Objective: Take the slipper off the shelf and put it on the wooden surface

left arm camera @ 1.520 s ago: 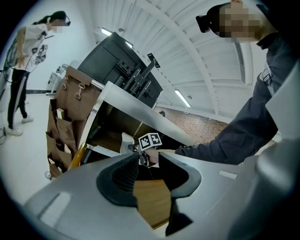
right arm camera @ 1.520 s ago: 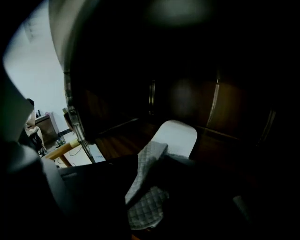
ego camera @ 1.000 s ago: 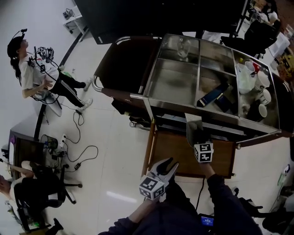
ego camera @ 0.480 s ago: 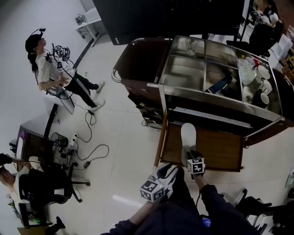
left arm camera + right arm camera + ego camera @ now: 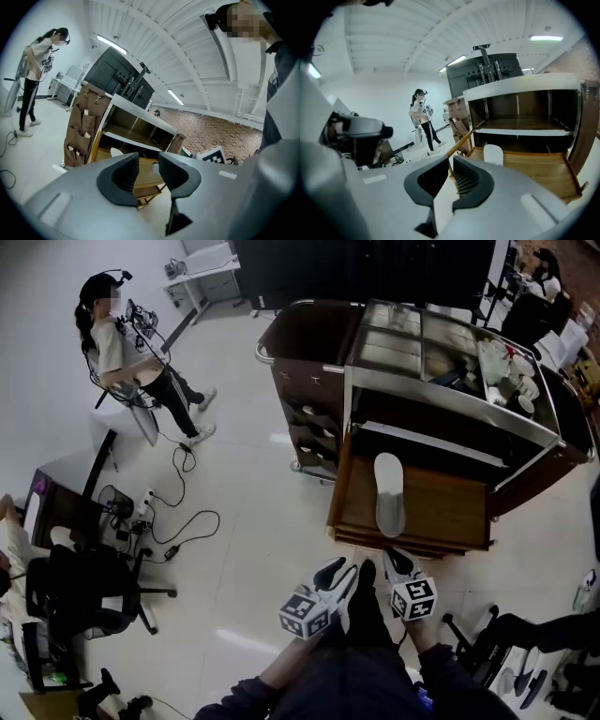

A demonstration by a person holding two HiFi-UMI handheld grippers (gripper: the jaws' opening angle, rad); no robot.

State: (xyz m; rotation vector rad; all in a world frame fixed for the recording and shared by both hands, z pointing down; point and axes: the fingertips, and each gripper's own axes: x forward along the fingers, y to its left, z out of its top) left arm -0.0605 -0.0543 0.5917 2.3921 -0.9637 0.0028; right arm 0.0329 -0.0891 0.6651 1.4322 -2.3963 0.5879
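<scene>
The white slipper (image 5: 388, 493) lies flat on the wooden pull-out surface (image 5: 450, 514) of the cart, with nothing touching it. My right gripper (image 5: 397, 563) is pulled back over the floor in front of the surface; its jaws are closing, a narrow gap still shows, and nothing is between them. The right gripper view shows the right gripper (image 5: 451, 165) aimed at the slipper (image 5: 493, 154) on the wood (image 5: 543, 173). My left gripper (image 5: 335, 573) hangs beside it, open and empty. In the left gripper view the left gripper (image 5: 149, 161) frames the slipper (image 5: 116, 152) far off.
The metal-topped cart (image 5: 450, 381) holds cups and bottles in its upper trays. A person (image 5: 122, 343) stands at the far left. Cables (image 5: 178, 531) trail on the floor beside an office chair (image 5: 84, 601). A chair base (image 5: 478, 652) is at the lower right.
The right gripper carried the slipper from the shelf onto the wooden surface, let it go and drew back toward me. The head view has pulled away from the cart.
</scene>
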